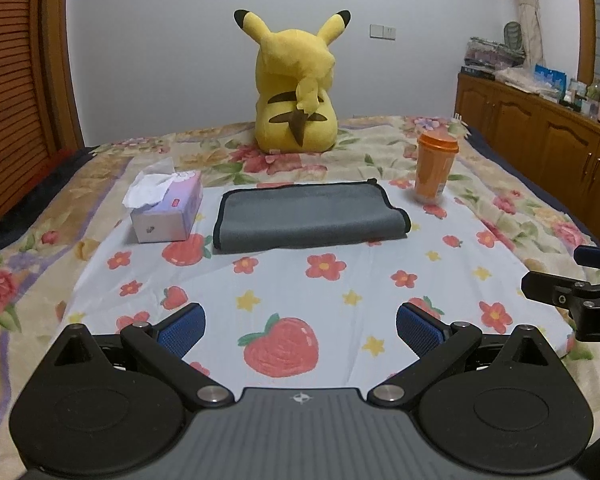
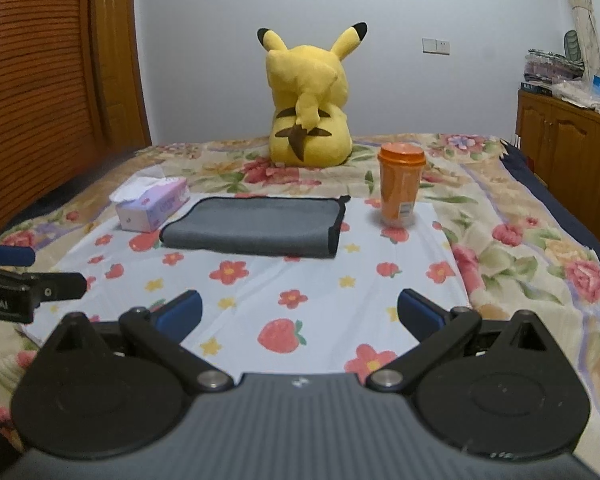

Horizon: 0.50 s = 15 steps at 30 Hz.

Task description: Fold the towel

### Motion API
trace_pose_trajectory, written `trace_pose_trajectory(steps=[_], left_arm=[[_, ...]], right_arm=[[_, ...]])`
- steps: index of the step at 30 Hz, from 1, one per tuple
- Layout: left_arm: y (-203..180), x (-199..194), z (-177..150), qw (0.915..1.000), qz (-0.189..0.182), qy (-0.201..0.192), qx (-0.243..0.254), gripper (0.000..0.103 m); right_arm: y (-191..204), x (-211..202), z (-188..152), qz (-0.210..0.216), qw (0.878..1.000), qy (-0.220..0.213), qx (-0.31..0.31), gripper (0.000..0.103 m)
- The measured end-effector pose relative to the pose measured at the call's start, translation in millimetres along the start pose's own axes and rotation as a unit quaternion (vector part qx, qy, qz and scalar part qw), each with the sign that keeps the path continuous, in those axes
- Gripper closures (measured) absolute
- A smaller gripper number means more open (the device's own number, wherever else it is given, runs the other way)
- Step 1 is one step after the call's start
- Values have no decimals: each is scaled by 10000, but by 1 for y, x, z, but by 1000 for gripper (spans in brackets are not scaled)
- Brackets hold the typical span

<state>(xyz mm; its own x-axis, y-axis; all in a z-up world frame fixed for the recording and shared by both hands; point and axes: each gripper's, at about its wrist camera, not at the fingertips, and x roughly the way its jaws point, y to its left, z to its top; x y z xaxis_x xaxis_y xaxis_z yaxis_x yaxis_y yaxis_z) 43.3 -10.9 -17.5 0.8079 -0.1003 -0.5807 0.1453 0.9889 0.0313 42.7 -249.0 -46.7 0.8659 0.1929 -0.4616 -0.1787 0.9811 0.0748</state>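
A grey towel point(image 1: 310, 216) with black edging lies folded over on the strawberry-print cloth point(image 1: 300, 288), its folded edge toward me; it also shows in the right wrist view point(image 2: 256, 226). My left gripper point(image 1: 300, 330) is open and empty, hovering over the cloth well short of the towel. My right gripper point(image 2: 299, 314) is open and empty too, at the same distance from the towel. Part of the right gripper point(image 1: 580, 292) shows at the right edge of the left wrist view, and part of the left gripper point(image 2: 16, 280) at the left edge of the right wrist view.
A tissue box point(image 1: 168, 210) stands just left of the towel and an orange lidded cup point(image 1: 436, 168) just right of it. A yellow plush toy point(image 1: 296, 88) sits behind on the floral bedspread point(image 1: 28, 272). Wooden cabinets point(image 1: 540, 136) stand at the right.
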Motion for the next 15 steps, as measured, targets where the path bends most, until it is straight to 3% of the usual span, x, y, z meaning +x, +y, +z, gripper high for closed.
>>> trace_pose_trajectory(steps=[15], left_arm=[[4, 18, -9, 9999, 136, -36, 1, 0]], right_arm=[[-4, 20, -10, -106, 9999, 118, -42, 0]])
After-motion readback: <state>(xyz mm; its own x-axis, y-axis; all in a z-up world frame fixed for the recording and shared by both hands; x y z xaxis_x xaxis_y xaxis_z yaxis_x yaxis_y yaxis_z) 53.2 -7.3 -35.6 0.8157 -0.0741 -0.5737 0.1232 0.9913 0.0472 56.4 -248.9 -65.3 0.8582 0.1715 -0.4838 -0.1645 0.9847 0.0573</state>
